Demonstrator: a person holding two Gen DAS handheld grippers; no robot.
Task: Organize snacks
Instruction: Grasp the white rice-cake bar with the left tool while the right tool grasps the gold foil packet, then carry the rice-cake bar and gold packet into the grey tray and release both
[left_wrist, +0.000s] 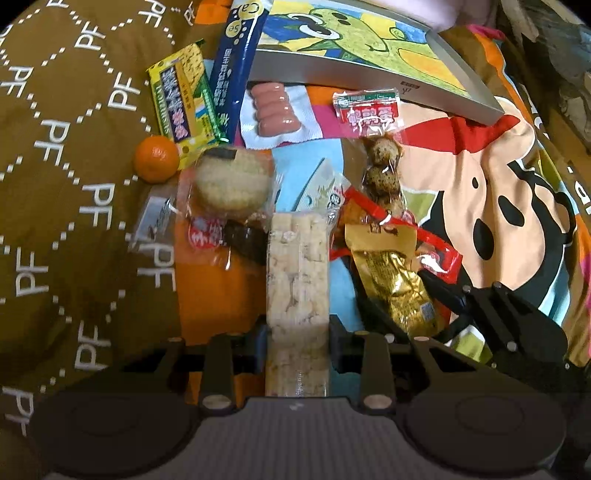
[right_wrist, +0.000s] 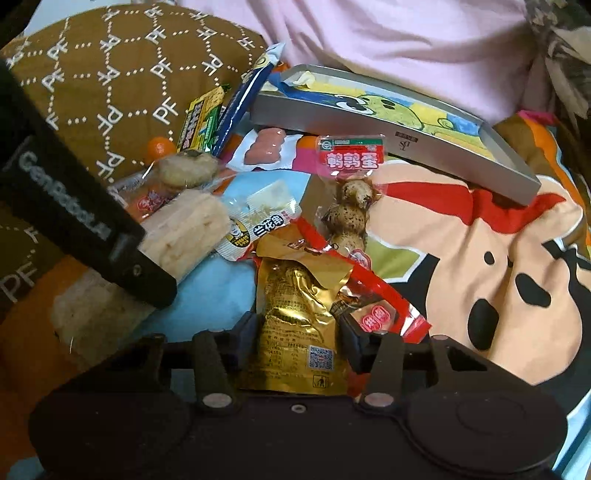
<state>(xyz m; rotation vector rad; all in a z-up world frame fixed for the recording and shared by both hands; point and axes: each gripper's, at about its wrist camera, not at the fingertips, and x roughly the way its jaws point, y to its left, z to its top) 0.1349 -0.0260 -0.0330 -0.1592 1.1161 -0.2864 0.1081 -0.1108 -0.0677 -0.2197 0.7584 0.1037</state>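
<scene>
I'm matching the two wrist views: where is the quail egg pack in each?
Left wrist: quail egg pack is above centre, right of the sausages, below the tin tray.
Right wrist: quail egg pack is centre, above the gold pouch.
Shared landmark: the tin tray, just behind the pack's red label in both.

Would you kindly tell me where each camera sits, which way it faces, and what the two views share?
Left wrist: sits on the left tool, facing down and forward at its clamped puffed rice bar; the right tool shows at right.
Right wrist: sits on the right tool, facing down at the gold snack pouch between its fingers; the left tool crosses at left.
Shared: bar, pouch, grey tray, orange.
</scene>
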